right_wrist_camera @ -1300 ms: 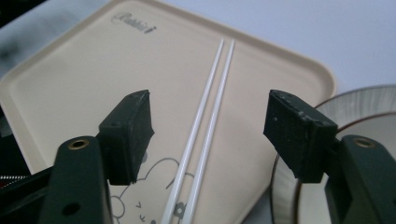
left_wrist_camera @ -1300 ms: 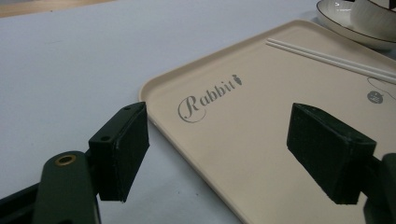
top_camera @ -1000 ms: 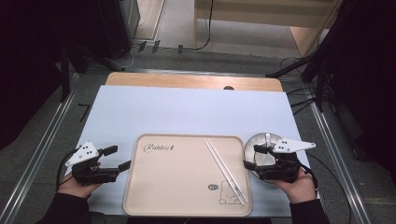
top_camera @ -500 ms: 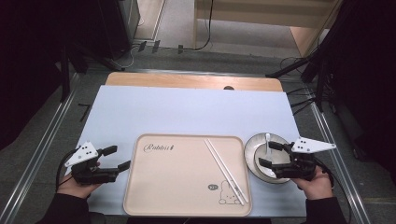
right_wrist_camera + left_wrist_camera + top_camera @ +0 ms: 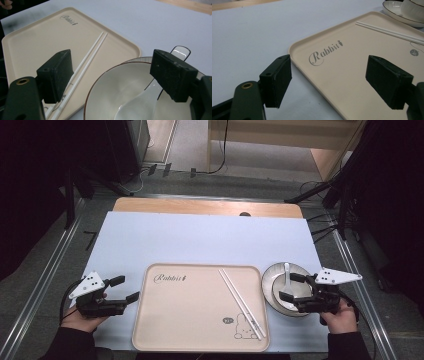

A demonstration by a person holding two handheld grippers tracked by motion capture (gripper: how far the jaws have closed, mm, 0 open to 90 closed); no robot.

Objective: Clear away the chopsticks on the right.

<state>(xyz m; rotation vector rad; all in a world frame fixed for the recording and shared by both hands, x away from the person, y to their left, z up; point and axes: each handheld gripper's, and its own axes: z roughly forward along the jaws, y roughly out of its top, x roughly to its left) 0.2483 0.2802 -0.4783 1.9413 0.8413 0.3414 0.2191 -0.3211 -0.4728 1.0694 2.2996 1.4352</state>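
A beige tray [image 5: 190, 315] printed "Rabbit" lies at the table's near edge with a pair of white chopsticks [image 5: 242, 302] on its right part. Just right of it a white bowl [image 5: 280, 287] stands on a plate and holds a white spoon [image 5: 286, 271]. My right gripper [image 5: 289, 287] hovers over the bowl's right side; its jaws have just been opening, and they stand wide with the bowl [image 5: 117, 90] and spoon [image 5: 137, 107] below them, the pads pressing on nothing. My left gripper [image 5: 125, 288] rests open at the tray's left edge [image 5: 294, 53], holding nothing.
A pale blue mat [image 5: 200, 240] covers the table, with a bare wooden strip [image 5: 205, 207] at the far edge. Metal rails [image 5: 50, 270] run along both sides. Cables and dark stands lie on the floor beyond.
My right gripper has drawn back to the right, uncovering more of the bowl, and its jaws stand wider. The left gripper, tray and chopsticks have kept still.
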